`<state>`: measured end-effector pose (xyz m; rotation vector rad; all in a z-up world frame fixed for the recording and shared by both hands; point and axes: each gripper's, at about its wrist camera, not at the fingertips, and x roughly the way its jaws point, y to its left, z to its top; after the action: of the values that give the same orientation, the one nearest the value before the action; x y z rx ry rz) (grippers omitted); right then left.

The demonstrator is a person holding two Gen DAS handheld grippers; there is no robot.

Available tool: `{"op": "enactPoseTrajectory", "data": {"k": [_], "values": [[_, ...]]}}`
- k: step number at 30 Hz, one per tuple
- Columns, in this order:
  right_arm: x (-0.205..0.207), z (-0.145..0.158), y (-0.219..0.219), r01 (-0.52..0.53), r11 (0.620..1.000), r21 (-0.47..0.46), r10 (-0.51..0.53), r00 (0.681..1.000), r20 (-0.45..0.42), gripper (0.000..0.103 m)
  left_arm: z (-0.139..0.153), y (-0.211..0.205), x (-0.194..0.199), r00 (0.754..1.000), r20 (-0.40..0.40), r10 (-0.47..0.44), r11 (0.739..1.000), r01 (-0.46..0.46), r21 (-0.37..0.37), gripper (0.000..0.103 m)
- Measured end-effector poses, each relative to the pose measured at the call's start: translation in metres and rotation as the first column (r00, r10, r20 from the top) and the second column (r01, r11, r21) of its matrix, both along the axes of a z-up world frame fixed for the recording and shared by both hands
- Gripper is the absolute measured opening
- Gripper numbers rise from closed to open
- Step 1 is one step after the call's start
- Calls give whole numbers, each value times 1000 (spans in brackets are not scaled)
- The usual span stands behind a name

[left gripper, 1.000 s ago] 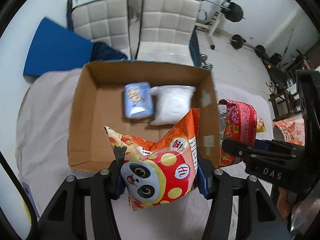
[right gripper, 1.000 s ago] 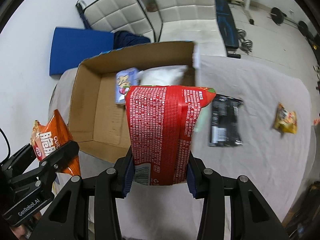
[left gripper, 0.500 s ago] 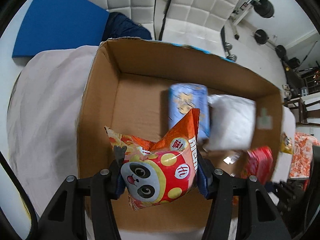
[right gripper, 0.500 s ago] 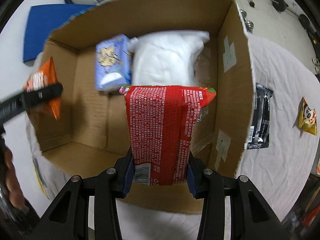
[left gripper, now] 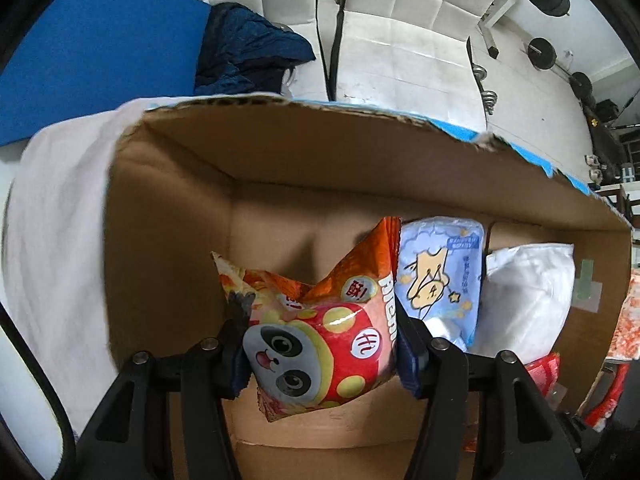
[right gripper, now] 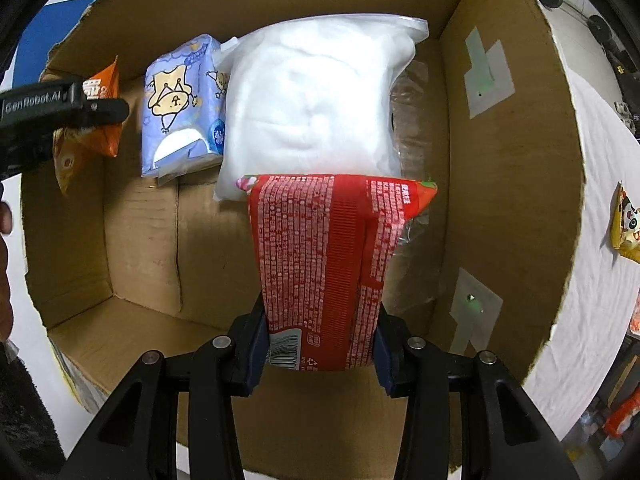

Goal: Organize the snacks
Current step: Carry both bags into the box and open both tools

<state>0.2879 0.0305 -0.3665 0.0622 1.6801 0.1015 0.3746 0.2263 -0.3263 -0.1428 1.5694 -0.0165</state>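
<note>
My left gripper (left gripper: 320,354) is shut on an orange panda snack bag (left gripper: 320,336), held low inside the cardboard box (left gripper: 168,240) near its left wall. My right gripper (right gripper: 318,344) is shut on a red snack packet (right gripper: 320,256), held inside the same box (right gripper: 508,160) toward its right side. On the box floor lie a light-blue tissue pack (right gripper: 182,104) and a white soft bag (right gripper: 316,96). The left gripper (right gripper: 76,110) with its orange bag (right gripper: 100,120) shows at the left of the right wrist view.
The box stands on a white cloth-covered table (right gripper: 592,240). Another panda snack bag (right gripper: 628,224) lies on the cloth to the right of the box. White padded chairs (left gripper: 400,20), a blue mat (left gripper: 92,40) and gym weights lie beyond the table.
Both grippers have moved forward and down from above the table into the box, each carrying its packet. The box now fills both views.
</note>
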Motion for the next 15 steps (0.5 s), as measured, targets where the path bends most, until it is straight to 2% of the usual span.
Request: {"op": "enactPoseTrajectory", "data": {"k": [7, 8, 11, 15], "values": [[8, -5, 7, 8, 1000, -12, -9, 1000, -14, 49, -6, -5, 5, 999, -38, -23, 999, 24, 21, 57], [8, -3, 6, 12, 1000, -12, -12, 1000, -13, 50, -7, -7, 5, 999, -37, -24, 999, 25, 21, 57], [10, 0, 5, 32, 999, -4, -32, 999, -4, 63, -5, -5, 3, 999, -31, -17, 1000, 17, 1, 60], [10, 9, 7, 28, 1000, -6, -28, 1000, 10, 65, -1, -4, 1, 1000, -22, -8, 1000, 7, -20, 69]]}}
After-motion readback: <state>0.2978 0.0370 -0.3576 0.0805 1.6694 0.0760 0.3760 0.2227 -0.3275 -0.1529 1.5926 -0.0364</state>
